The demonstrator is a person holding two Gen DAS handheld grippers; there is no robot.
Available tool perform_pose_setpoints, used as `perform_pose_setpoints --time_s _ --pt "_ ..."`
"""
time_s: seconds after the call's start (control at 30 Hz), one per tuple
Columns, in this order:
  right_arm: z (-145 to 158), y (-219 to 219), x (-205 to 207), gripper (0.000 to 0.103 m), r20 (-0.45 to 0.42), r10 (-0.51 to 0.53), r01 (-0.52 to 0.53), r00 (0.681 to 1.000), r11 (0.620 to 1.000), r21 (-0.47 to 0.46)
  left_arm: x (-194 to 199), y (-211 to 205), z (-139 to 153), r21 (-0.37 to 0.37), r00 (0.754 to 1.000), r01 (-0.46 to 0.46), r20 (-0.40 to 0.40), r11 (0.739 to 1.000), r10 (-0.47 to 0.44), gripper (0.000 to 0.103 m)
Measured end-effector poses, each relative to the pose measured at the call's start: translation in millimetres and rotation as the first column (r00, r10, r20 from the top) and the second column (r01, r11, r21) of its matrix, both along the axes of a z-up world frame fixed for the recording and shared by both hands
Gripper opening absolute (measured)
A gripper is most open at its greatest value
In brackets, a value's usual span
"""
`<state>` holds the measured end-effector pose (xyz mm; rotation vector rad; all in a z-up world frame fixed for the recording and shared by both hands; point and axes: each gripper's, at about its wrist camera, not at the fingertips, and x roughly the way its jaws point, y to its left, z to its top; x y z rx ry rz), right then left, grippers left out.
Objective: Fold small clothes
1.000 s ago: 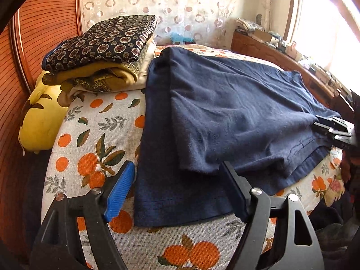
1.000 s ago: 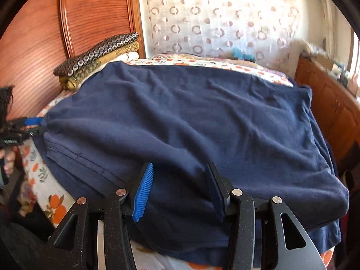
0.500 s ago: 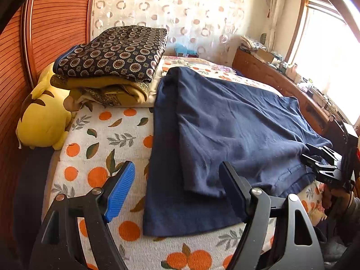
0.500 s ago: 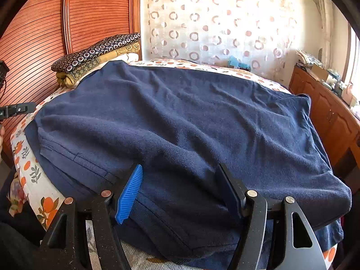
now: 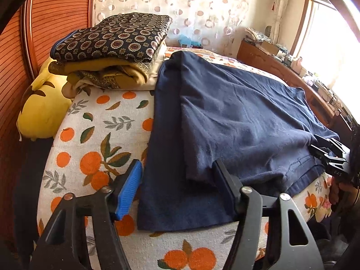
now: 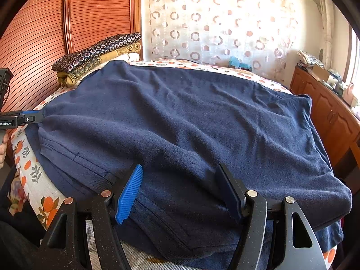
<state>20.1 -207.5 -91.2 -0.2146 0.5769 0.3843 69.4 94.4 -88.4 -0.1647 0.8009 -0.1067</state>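
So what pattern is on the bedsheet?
Oranges with green leaves on a white bedsheet, clearest in the left wrist view.

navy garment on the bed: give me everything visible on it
The navy garment looks like soft knit cloth, spread over the orange-print bedspread and already folded once: an upper layer lies over a lower one that shows along the near and left edges. A stitched hem band runs along the near-left side. Shallow wrinkles cross the top. Its far corner abuts the stack of folded fabrics. Both grippers, left and right, are open above its near edge.
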Motion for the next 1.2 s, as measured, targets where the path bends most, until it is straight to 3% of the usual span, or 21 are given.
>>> perform_pose_setpoints --time_s 0.17,0.23,0.53,0.67,0.9,1.1,1.2 --pt "0.0 -0.1 0.0 0.07 0.0 0.0 0.0 1.0 1.0 0.0 3.0 0.3 -0.2 -0.08 1.0 0.01 0.003 0.997 -0.01 0.044" --pt "0.0 -0.3 -0.1 0.07 0.0 0.0 0.0 1.0 1.0 0.001 2.6 -0.3 -1.1 -0.107 1.0 0.013 0.001 0.994 -0.013 0.032" --pt "0.1 -0.1 0.2 0.07 0.001 0.0 0.0 1.0 1.0 0.001 1.6 -5.9 0.5 -0.102 1.0 0.023 0.014 0.995 -0.022 0.012" --pt "0.1 0.4 -1.0 0.07 0.006 -0.003 0.003 1.0 1.0 -0.003 -0.5 -14.9 19.0 -0.128 0.996 0.069 0.071 0.989 -0.06 0.011" --pt "12.6 -17.1 -2.6 0.07 -0.026 -0.001 0.003 1.0 0.998 0.059 10.2 -59.1 65.1 -0.106 0.968 0.212 0.157 0.972 -0.194 0.011" --pt "30.2 -56.3 -15.6 0.07 0.011 -0.049 0.047 0.999 0.995 0.086 38.2 -125.4 87.8 -0.076 0.923 0.361 0.17 0.93 -0.344 0.01" --pt "35.1 -81.1 -24.0 0.07 0.013 -0.047 0.045 0.999 0.991 0.122 55.6 -170.8 94.6 -0.044 0.888 0.443 0.164 0.896 -0.431 0.01"
